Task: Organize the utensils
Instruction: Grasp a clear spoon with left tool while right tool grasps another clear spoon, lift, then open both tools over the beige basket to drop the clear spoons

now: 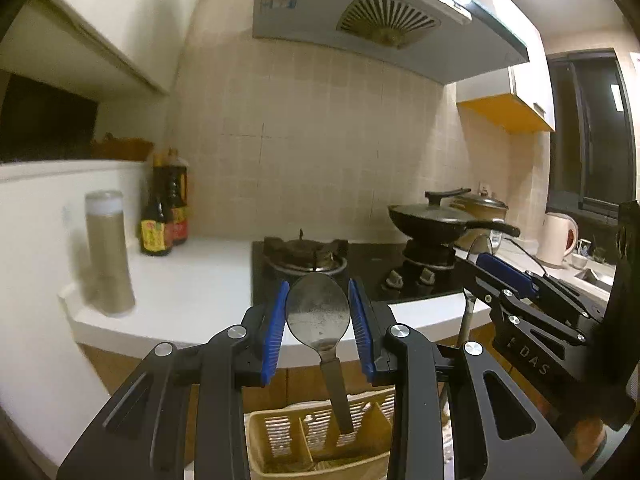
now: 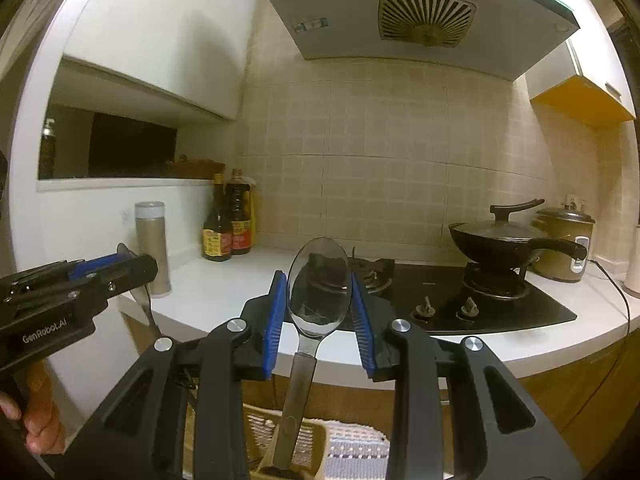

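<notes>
My left gripper (image 1: 318, 312) is shut on the bowl of a steel spoon (image 1: 318, 314), held upright; its handle hangs down into a beige slotted utensil caddy (image 1: 280, 440) below. My right gripper (image 2: 319, 300) is shut on the bowl of a second, shinier spoon (image 2: 319, 288), whose handle reaches down into the same caddy (image 2: 264, 436). Each gripper also shows in the other's view, the right one (image 1: 504, 272) at the right and the left one (image 2: 100, 268) at the left.
A white counter (image 1: 192, 280) holds a tan cylinder canister (image 1: 108, 252) and sauce bottles (image 1: 164, 216). A black gas hob (image 2: 460, 304) carries a lidded black pan (image 2: 504, 240); a rice cooker (image 2: 564, 248) and a kettle (image 1: 558, 240) stand right. A range hood (image 2: 420, 12) hangs overhead.
</notes>
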Available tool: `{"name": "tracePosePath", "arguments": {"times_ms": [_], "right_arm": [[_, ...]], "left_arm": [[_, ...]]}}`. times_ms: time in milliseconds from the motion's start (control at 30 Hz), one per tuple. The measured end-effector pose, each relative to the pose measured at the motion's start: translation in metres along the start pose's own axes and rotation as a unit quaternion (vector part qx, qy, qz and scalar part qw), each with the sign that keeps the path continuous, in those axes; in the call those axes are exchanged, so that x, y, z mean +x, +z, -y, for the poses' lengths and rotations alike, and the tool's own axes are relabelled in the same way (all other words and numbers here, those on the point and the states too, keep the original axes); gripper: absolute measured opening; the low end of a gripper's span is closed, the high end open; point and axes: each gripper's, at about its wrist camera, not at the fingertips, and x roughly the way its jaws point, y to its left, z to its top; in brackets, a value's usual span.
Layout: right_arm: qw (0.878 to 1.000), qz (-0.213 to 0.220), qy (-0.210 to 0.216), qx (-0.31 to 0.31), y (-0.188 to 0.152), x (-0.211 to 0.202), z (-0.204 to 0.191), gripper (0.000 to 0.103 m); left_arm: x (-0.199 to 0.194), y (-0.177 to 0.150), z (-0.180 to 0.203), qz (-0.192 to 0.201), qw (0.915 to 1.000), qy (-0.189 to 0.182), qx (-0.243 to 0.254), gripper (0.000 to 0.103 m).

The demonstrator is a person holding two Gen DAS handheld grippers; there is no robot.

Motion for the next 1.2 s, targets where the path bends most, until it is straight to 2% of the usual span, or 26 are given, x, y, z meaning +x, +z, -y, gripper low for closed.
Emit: {"name": "tracePosePath", "arguments": {"times_ms": [267, 500, 600, 633, 667, 700, 767, 900, 1033, 1100, 1200], "right_arm": [[1.0, 0.011, 0.005, -0.004, -0.032, 0.017, 0.003, 0.029], [1.0, -0.002, 0.007, -0.007, -0.046, 0.021, 0.006, 0.029], [1.0, -0.016, 0.022, -0.006, -0.047, 0.019, 0.007, 0.03], [0.999, -0.024, 0.031, -0.003, -0.047, 0.017, 0.009, 0.035], [0.999, -0.028, 0.036, 0.0, -0.046, 0.015, 0.01, 0.047], [0.999, -0.028, 0.04, 0.004, -0.046, 0.011, 0.012, 0.052], [0.999, -0.034, 0.04, 0.003, -0.044, 0.004, 0.014, 0.054], [0.997, -0.058, 0.043, 0.001, -0.044, -0.016, 0.018, 0.054], [0.994, -0.1, 0.041, -0.013, -0.046, -0.039, 0.019, 0.054], [0.99, -0.13, 0.043, -0.017, -0.047, -0.045, 0.02, 0.054], [0.974, -0.219, 0.059, -0.006, -0.058, -0.045, 0.023, 0.054]], "left_arm": [[0.031, -0.033, -0.001, -0.006, 0.9999, -0.002, 0.015, 0.029], [0.041, -0.046, -0.002, -0.015, 0.9997, -0.014, 0.015, 0.03], [0.041, -0.048, -0.003, -0.021, 0.9995, -0.023, 0.01, 0.03], [0.04, -0.048, -0.004, -0.024, 0.9992, -0.03, 0.005, 0.033], [0.039, -0.048, -0.005, -0.029, 0.9988, -0.039, -0.001, 0.039], [0.038, -0.047, -0.006, -0.029, 0.9987, -0.041, -0.005, 0.04], [0.032, -0.046, -0.008, -0.03, 0.9985, -0.045, -0.011, 0.04], [0.014, -0.043, -0.01, -0.033, 0.9974, -0.059, -0.022, 0.04], [-0.008, -0.04, -0.007, -0.043, 0.9955, -0.078, -0.032, 0.042], [-0.017, -0.041, -0.005, -0.055, 0.9945, -0.081, -0.036, 0.043], [-0.031, -0.045, 0.002, -0.086, 0.9924, -0.082, -0.033, 0.043]]}}
